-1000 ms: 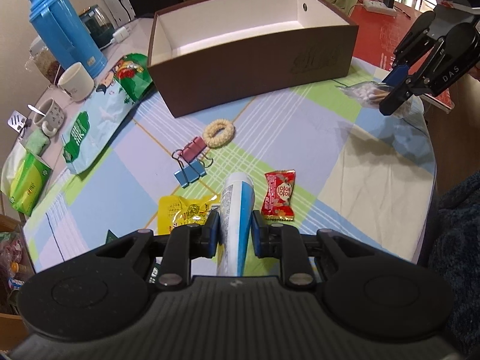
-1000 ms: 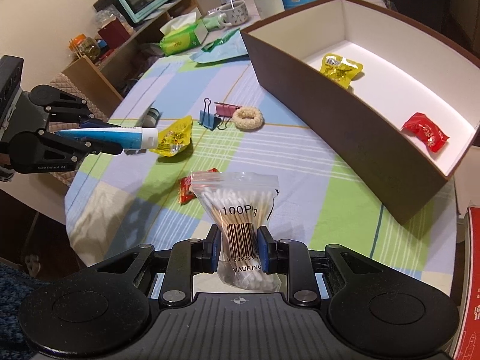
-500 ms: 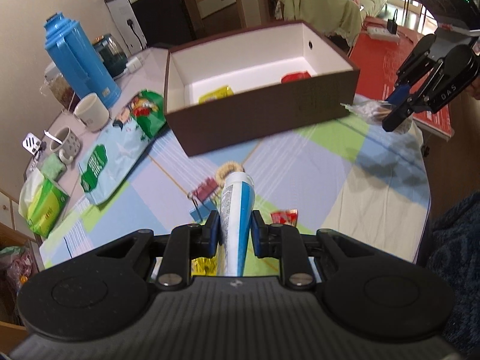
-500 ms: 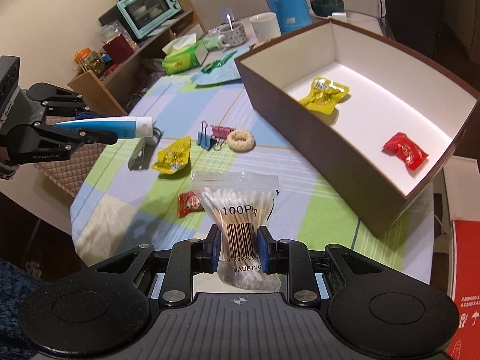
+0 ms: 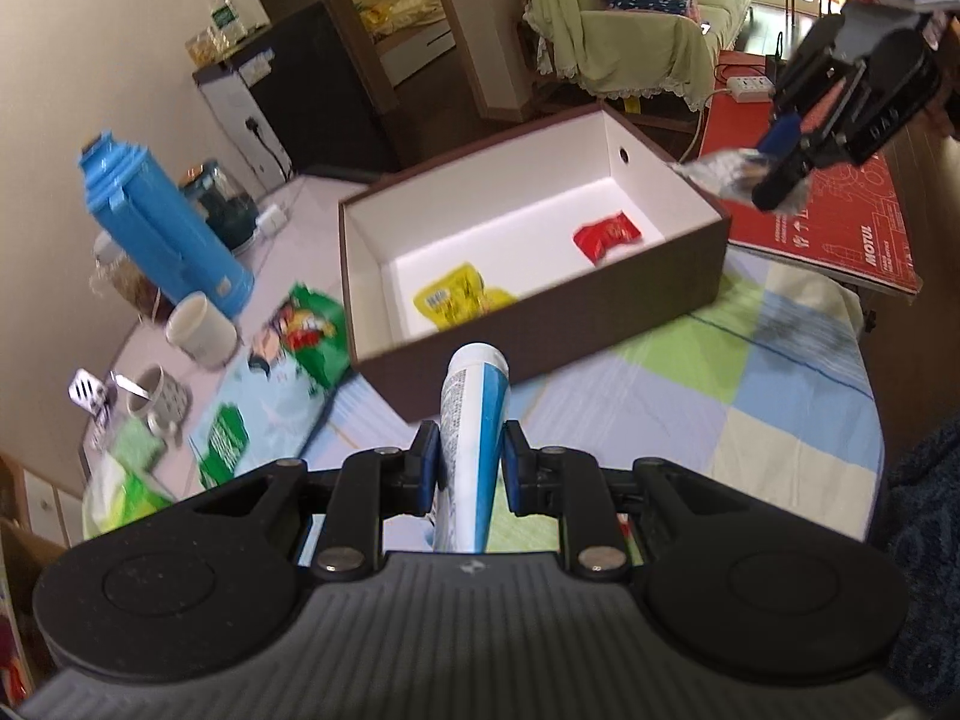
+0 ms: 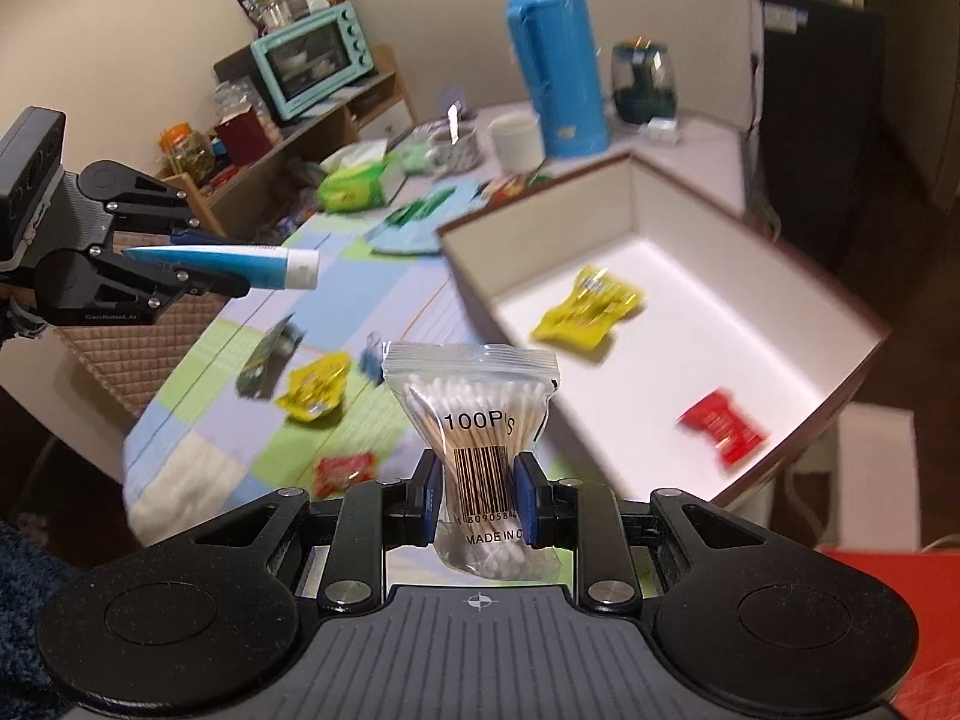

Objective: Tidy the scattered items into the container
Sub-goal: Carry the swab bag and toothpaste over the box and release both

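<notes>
The brown box (image 5: 540, 330) with a white inside (image 6: 660, 276) holds a yellow packet (image 5: 459, 300) and a red packet (image 5: 606, 234). My left gripper (image 5: 467, 471) is shut on a blue and white tube (image 5: 474, 414), held in the air just short of the box's near wall. My right gripper (image 6: 477, 495) is shut on a clear bag of cotton swabs (image 6: 474, 414), raised beside the box. On the checked tablecloth (image 6: 198, 372) lie another yellow packet (image 6: 315, 387), a red packet (image 6: 345, 471) and a dark sachet (image 6: 270, 354).
A blue thermos (image 5: 162, 234), cups (image 5: 201, 330), green snack bags (image 5: 300, 330) and a tissue pack (image 6: 354, 186) crowd the table's far side. A red mat (image 5: 840, 222) lies beyond the box. A mint toaster oven (image 6: 312, 60) stands on a shelf.
Both grippers have risen and tilted up with their loads. The left one with the tube has come closer to the box, and the right one now looks into it from higher.
</notes>
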{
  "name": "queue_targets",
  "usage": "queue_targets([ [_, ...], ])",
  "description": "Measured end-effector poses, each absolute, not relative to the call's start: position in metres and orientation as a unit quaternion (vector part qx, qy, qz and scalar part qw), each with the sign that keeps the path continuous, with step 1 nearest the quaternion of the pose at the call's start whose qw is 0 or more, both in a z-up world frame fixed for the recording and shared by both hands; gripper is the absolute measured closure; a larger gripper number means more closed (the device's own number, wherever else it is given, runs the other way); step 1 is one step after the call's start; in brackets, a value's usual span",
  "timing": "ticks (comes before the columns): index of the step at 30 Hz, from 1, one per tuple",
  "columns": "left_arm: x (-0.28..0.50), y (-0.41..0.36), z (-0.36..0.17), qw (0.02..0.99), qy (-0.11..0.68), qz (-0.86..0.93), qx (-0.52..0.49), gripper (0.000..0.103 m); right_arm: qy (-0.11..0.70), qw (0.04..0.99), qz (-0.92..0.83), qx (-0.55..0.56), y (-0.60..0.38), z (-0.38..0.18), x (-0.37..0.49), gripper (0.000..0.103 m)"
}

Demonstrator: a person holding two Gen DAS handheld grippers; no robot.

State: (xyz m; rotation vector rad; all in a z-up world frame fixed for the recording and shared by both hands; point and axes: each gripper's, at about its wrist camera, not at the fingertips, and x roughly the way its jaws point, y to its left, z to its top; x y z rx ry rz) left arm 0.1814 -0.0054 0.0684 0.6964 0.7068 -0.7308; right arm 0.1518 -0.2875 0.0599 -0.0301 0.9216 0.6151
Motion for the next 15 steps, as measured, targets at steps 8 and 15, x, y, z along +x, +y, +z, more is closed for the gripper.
queue_targets([
  [8,0.211,-0.044,0.087,0.822,0.291,-0.350,0.343,0.085,0.409,0.869,0.276,-0.040,-0.316,0.086,0.177,0.078],
  [15,0.244,-0.087,0.089,0.814,0.280,-0.367,0.354,0.085,0.419,0.866,0.270,-0.050,-0.332,0.082,0.216,0.078],
])
